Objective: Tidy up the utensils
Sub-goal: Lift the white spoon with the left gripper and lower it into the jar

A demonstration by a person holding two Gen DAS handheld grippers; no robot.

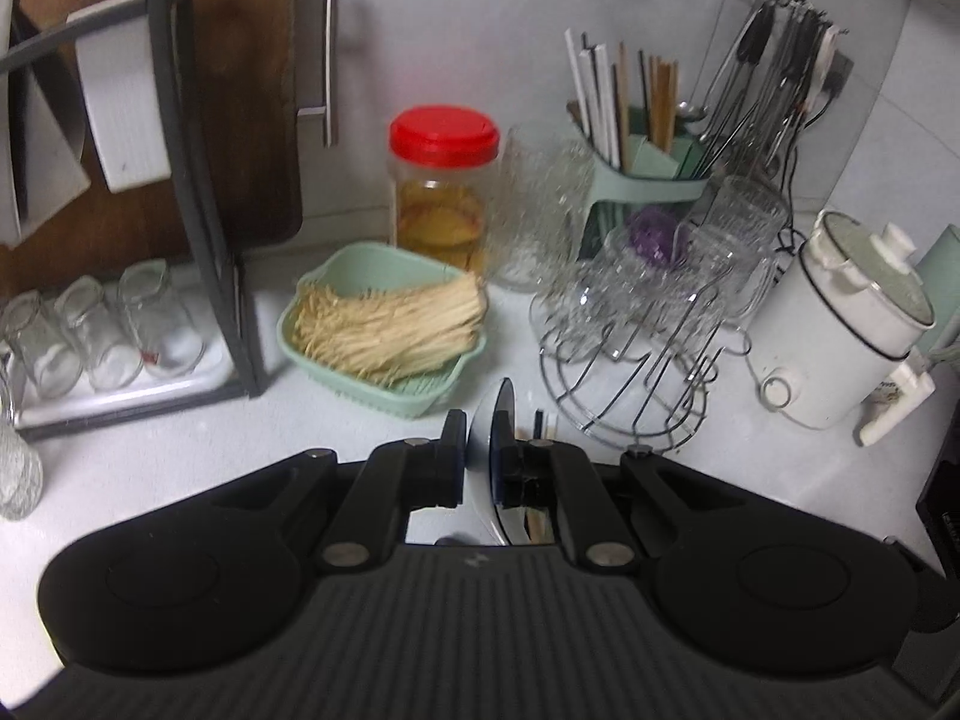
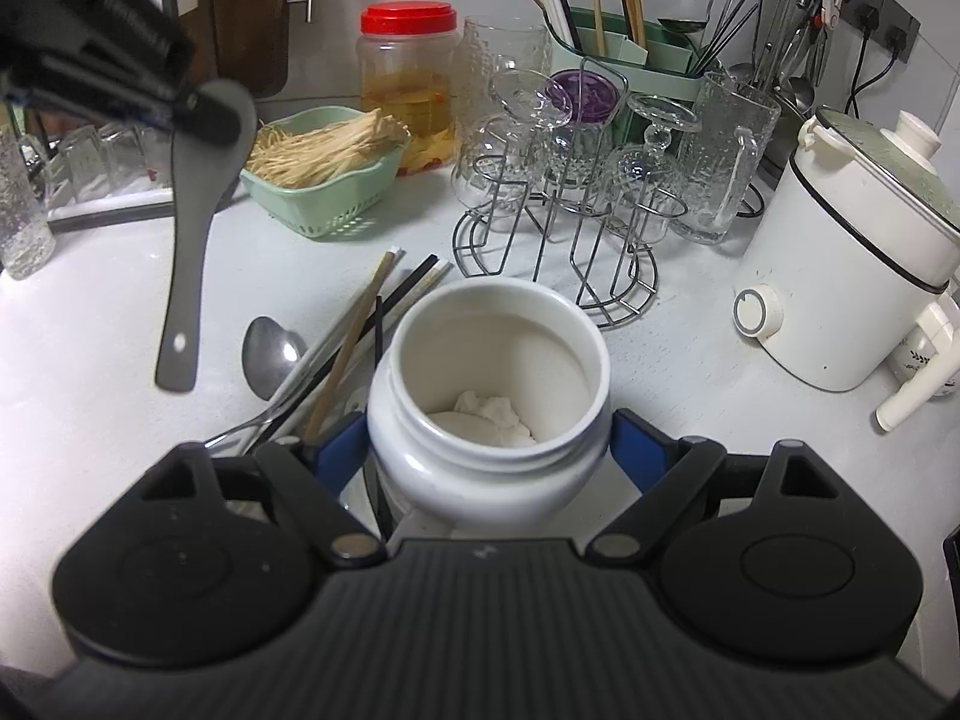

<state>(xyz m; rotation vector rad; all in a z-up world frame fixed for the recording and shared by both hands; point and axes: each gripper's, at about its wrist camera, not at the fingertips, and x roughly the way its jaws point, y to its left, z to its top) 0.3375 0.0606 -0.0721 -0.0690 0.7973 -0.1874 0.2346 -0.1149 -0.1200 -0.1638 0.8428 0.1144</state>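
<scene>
A: Right wrist view: the right gripper (image 2: 489,450) is clamping the white jar (image 2: 489,378), steadying it as a utensil holder.

B: And the left gripper (image 2: 198,105) is pinching the grey spoon (image 2: 192,252) by its bowl, handle dangling above the loose chopsticks (image 2: 354,330), probably jar-bound.

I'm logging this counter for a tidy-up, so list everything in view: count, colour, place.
spoon: one, grey, hanging from left gripper
jar: one, white, open, front centre
metal spoon: one, silver, left of jar
chopsticks: several, mixed, left of jar
basket: one, green, holds toothpicks
red-lid jar: one, clear, behind basket
glass rack: one, wire, holds glasses
caddy: one, green, back
cooker: one, white, right
left gripper: shut on spoon
right gripper: shut on jar
</scene>
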